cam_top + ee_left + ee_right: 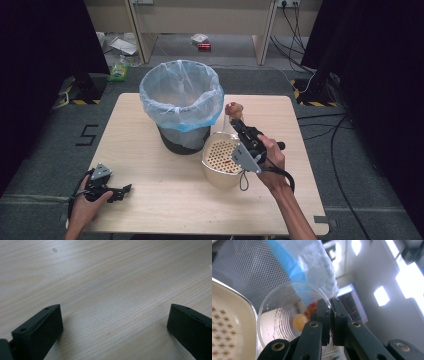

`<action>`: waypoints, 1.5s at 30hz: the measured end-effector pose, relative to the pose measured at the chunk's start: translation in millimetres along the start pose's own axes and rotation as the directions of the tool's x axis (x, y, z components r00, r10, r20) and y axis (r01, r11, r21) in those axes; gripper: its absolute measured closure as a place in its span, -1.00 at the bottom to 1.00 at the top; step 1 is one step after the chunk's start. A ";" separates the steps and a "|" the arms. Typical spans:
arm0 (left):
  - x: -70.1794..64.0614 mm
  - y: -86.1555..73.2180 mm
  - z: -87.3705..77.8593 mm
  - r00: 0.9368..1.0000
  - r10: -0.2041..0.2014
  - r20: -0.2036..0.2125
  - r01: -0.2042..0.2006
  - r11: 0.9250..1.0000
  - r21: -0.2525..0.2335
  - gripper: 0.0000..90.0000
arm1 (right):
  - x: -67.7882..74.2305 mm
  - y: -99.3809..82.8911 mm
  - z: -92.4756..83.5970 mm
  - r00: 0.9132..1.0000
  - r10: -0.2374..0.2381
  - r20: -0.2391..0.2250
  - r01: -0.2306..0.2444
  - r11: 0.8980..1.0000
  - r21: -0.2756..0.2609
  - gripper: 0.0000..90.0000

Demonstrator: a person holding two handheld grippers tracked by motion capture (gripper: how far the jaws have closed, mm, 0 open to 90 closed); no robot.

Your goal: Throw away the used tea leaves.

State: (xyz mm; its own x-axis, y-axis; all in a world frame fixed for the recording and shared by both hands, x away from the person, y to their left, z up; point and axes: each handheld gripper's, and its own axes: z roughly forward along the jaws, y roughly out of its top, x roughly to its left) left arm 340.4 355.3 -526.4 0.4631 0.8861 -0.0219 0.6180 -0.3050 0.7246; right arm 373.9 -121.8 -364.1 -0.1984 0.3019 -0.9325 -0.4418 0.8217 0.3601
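Note:
My right gripper (236,124) is shut on the rim of a clear plastic cup (231,114), held tilted just above a cream perforated strainer bowl (220,159). In the right gripper view the jaws pinch the cup wall (284,312) at its right edge. A pale round piece (299,322) and some red bits (312,307) lie inside the cup. Just behind it stands a black mesh bin (181,100) lined with a blue bag. My left gripper (116,192) rests on the table's near left corner, open, with bare wood between its fingers (40,332).
The light wooden table (150,170) ends close to my left hand. Past the far edge, the floor holds scattered litter (120,70), cables (295,30) and wooden furniture legs (140,30). Dark curtains flank both sides.

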 end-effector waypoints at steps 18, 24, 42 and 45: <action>0.0 0.0 0.0 1.000 0.000 0.000 0.000 1.000 0.000 -1.00 | 48.2 -1.5 4.5 0.954 -0.231 0.188 0.240 0.971 -0.024 0.95; 0.0 0.0 0.0 1.000 0.000 0.000 0.000 1.000 0.000 -1.00 | 51.9 3.2 -0.9 0.925 -0.289 0.245 0.309 0.950 -0.047 0.95; 0.0 0.0 0.0 1.000 0.000 0.000 0.000 1.000 0.000 -1.00 | 44.9 1.6 -0.8 0.944 -0.188 0.271 0.207 0.977 -0.043 0.95; 0.0 0.0 0.1 1.000 0.000 0.000 0.000 1.000 0.000 -1.00 | 43.9 2.6 -1.9 0.953 -0.158 0.259 0.177 0.983 -0.053 0.95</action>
State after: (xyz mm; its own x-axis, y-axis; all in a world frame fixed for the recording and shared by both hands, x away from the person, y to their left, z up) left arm 340.4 355.3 -526.4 0.4629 0.8861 -0.0219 0.6178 -0.3048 0.7248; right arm 362.4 -107.3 -404.1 0.1072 0.2830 -0.9531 -0.5154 0.8356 0.1902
